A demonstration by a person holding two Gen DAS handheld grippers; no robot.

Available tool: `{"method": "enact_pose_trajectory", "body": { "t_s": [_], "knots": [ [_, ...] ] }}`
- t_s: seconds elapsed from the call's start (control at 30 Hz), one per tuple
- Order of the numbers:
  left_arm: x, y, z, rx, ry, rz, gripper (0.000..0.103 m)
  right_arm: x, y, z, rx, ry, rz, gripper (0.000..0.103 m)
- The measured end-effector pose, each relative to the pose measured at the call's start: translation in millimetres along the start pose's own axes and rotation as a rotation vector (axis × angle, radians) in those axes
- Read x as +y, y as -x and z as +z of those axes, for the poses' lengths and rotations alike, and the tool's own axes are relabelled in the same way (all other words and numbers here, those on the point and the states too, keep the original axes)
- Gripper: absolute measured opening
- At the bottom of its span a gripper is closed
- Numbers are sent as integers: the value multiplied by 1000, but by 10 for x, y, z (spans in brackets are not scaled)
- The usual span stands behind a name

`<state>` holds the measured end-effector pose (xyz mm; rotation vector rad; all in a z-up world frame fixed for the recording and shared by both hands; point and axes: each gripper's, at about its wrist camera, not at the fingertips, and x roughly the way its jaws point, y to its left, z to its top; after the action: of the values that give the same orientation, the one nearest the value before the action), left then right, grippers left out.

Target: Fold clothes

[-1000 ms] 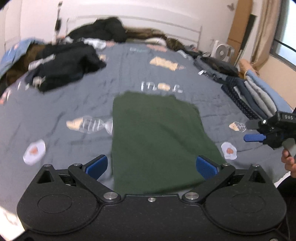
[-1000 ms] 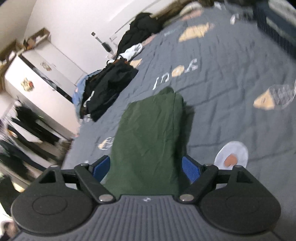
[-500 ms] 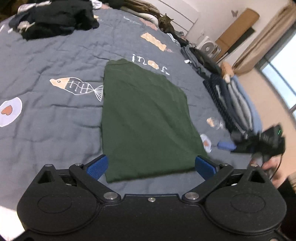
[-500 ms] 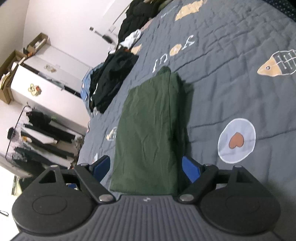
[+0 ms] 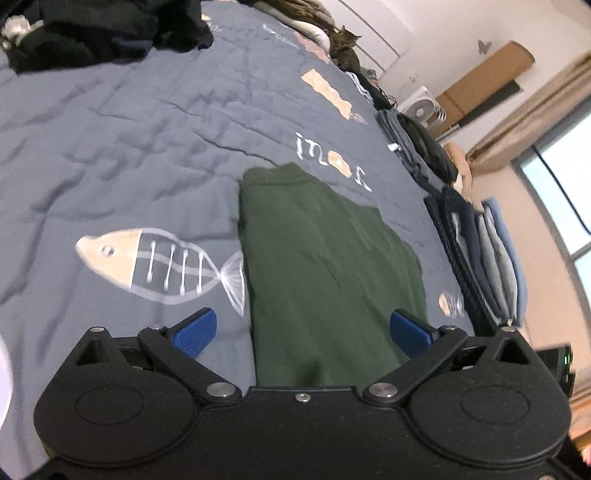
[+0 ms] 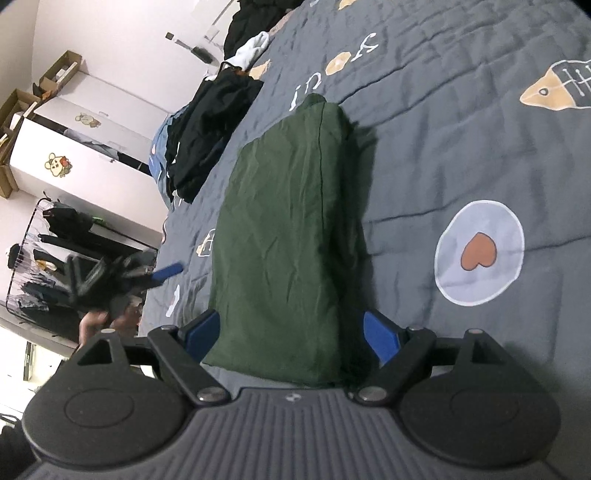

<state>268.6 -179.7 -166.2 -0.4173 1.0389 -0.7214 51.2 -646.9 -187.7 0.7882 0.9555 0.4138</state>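
A dark green garment (image 5: 325, 273) lies folded into a long rectangle on the grey quilt (image 5: 122, 155). My left gripper (image 5: 301, 330) hovers open over its near end, blue pads wide apart, nothing between them. From the other side, the green garment (image 6: 284, 236) runs away from my right gripper (image 6: 291, 334), which is also open over the cloth's near edge. The left gripper (image 6: 110, 277) appears blurred at the left of the right wrist view, held by a hand.
A heap of dark clothes (image 5: 96, 33) lies at the far left of the bed. A row of folded clothes (image 5: 480, 243) lines the right edge. A white cabinet (image 6: 74, 155) and a clothes rack (image 6: 40, 258) stand beside the bed.
Both grippers have dropped closer to the green garment's near end. The left view has swung left, so the fish print now sits just ahead. Both stay open.
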Motion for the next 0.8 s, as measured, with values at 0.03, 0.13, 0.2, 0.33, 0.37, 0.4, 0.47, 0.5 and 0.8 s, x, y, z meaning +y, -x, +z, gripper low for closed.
{"method": "enact_pose_trajectory", "body": {
  "t_s": [0.03, 0.13, 0.2, 0.33, 0.37, 0.4, 0.47, 0.5, 0.8],
  "knots": [
    [36, -69, 58, 0, 0, -6, 101, -5, -12, 0, 0, 4, 7, 85],
    [144, -283, 245, 7, 1, -28, 101, -20, -68, -3, 4, 10, 16, 85],
    [188, -399, 354, 15, -4, -35, 101, -34, -108, -3, 11, 8, 12, 85],
    [264, -656, 537, 51, -16, -40, 100, -66, -159, -36, 32, 4, -2, 85],
    [277, -714, 567, 59, -19, -43, 99, -77, -165, -43, 36, 3, -5, 85],
    [283, -767, 593, 65, -22, -47, 99, -90, -165, -50, 37, 1, -11, 85],
    [278, -861, 632, 74, -28, -59, 99, -123, -158, -65, 37, -7, -20, 85],
    [269, -902, 649, 79, -31, -70, 99, -140, -155, -70, 38, -11, -23, 85],
    [140, -1229, 679, 158, -84, -132, 92, -228, -118, -114, 38, -30, -22, 85]
  ]
}}
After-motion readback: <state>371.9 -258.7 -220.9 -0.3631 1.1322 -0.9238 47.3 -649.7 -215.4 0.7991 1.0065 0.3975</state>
